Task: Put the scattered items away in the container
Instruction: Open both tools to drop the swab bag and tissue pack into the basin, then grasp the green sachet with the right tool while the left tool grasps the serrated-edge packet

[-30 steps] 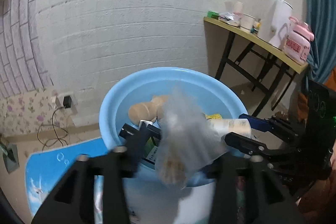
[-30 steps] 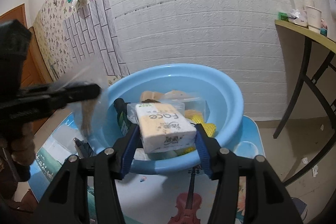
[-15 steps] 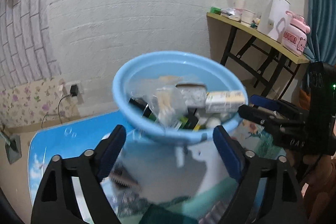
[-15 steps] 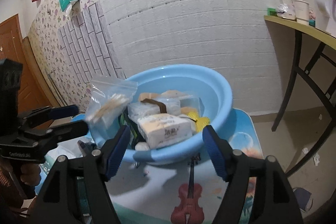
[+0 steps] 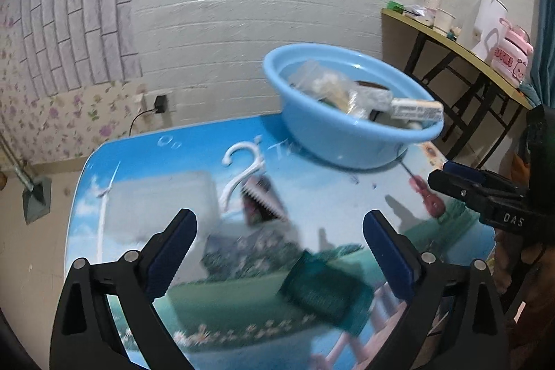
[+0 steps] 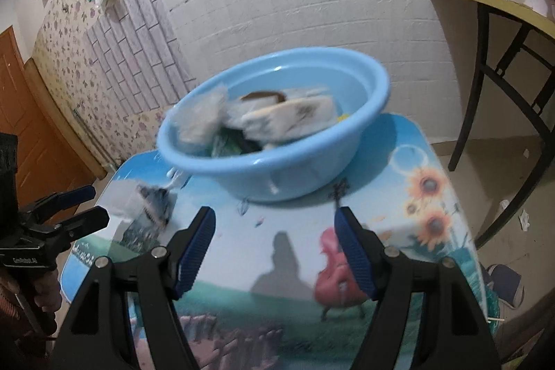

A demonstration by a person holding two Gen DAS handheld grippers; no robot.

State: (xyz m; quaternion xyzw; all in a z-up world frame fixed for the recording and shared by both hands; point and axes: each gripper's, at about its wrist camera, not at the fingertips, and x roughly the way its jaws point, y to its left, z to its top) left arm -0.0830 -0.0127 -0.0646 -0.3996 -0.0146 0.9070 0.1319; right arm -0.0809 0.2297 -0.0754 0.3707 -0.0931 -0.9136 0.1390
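**A:** Status on your tongs?

**B:** Your left tongs (image 5: pixel 280 229) are spread wide with nothing between them; the jaws have just been opening. They hang over the worktop (image 5: pixel 145 158), pointing down at the loose stuff there. Your right tongs (image 6: pixel 274 240) are apart too, about mid width and empty, above the near part of the worktop with the printed violin (image 6: pixel 338 269) between the tips.

**A:** Where's the basin?

**B:** The blue basin (image 5: pixel 333 134) sits at the far side of the worktop, close to the white brick wall (image 5: pixel 242 6). It already holds a clear bag (image 6: pixel 203 113), a tissue pack (image 6: pixel 291 118) leaning toward the rim, and a few darker things under them that are too blurred for you to name.

**A:** What's left outside?

**B:** From your left camera: a white hanger (image 5: pixel 242 169) just left of the basin, a dark packet with a toothed edge (image 5: pixel 262 201) touching its lower end, and a teal mesh piece (image 5: pixel 326 292) close to the right pad. A pale translucent block (image 5: pixel 158 200) lies left of the hanger, blurred. All are on the worktop, apart from the basin.
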